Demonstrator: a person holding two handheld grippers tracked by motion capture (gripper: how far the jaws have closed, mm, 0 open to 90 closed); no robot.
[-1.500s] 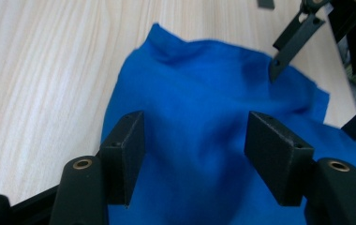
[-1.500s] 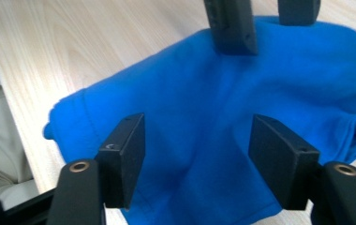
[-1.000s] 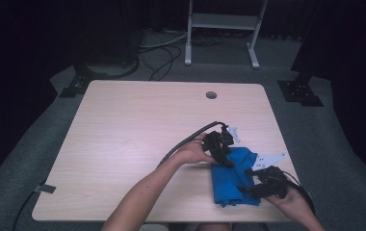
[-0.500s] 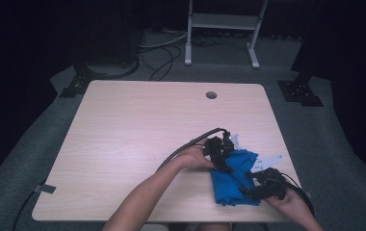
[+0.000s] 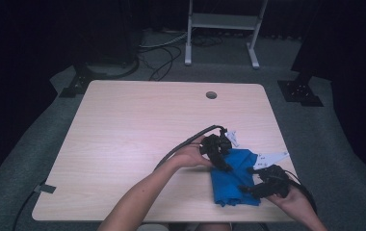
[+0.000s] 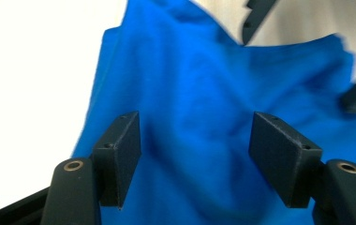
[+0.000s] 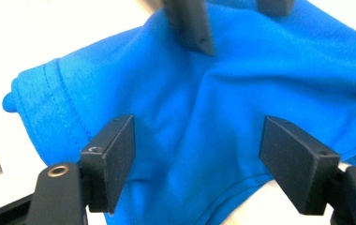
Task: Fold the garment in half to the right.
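Note:
A blue cloth garment (image 5: 234, 180) lies folded at the table's near right; a stitched hem shows in the right gripper view (image 7: 241, 84). My left gripper (image 5: 225, 166) reaches onto the cloth's far left part from the left. Its jaws stand apart just over the fabric (image 6: 190, 70), and the gripper (image 6: 197, 124) has just been opening a little. My right gripper (image 5: 247, 188) comes in from the right at the near edge. Its jaws have just been opening, and the gripper (image 7: 199, 126) straddles a raised fold without pinching it.
The light wooden table (image 5: 147, 134) has a round cable hole (image 5: 211, 95) at its far edge. The cloth lies close to the table's near and right edges. A metal stand (image 5: 222, 29) and cables (image 5: 162, 53) are on the floor beyond.

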